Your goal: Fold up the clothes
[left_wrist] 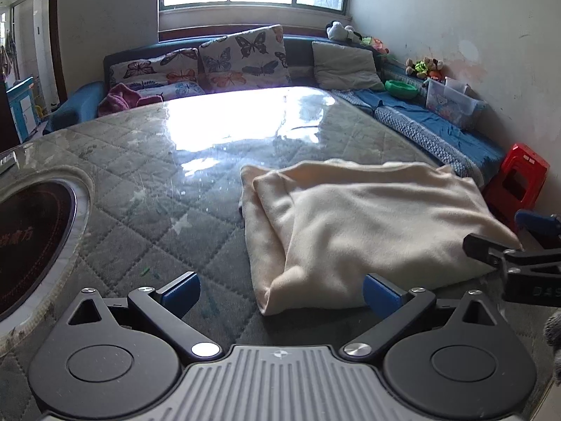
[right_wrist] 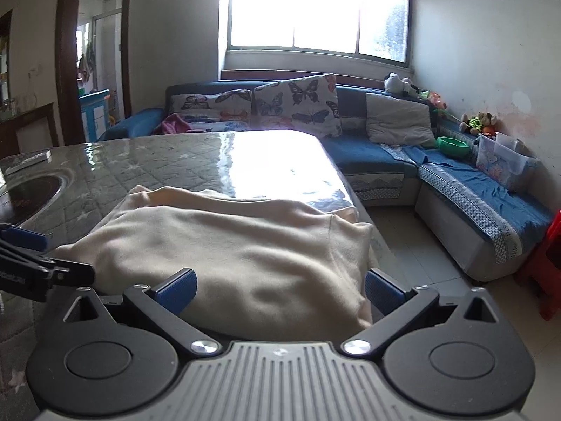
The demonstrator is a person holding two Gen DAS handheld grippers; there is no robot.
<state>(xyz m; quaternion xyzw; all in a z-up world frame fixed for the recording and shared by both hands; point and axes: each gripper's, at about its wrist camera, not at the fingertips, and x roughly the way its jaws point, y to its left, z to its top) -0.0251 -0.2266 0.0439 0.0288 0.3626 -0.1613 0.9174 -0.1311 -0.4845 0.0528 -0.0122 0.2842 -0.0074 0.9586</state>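
Cream garment (left_wrist: 368,224) lies folded on desk (left_wrist: 140,161), just ahead of left hand-held gripper (left_wrist: 280,293) and right hand-held gripper (right_wrist: 278,289); both apart, gripping nothing. Fold looks done; next: re-grasp near edge for final fold or withdraw.

The window glare (left_wrist: 224,122) washes out the far middle of the tabletop (left_wrist: 140,161), so its quilted pattern cannot be read there. The round dark inset (left_wrist: 31,245) is cut off by the left edge, and its red lettering is too blurred to read. The red stool (left_wrist: 515,179) is partly hidden behind the folded cream garment (left_wrist: 368,224). In the right wrist view, the garment's near edge is hidden behind the right gripper (right_wrist: 278,291). The toys (right_wrist: 478,122) on the sofa ledge are too small to identify.
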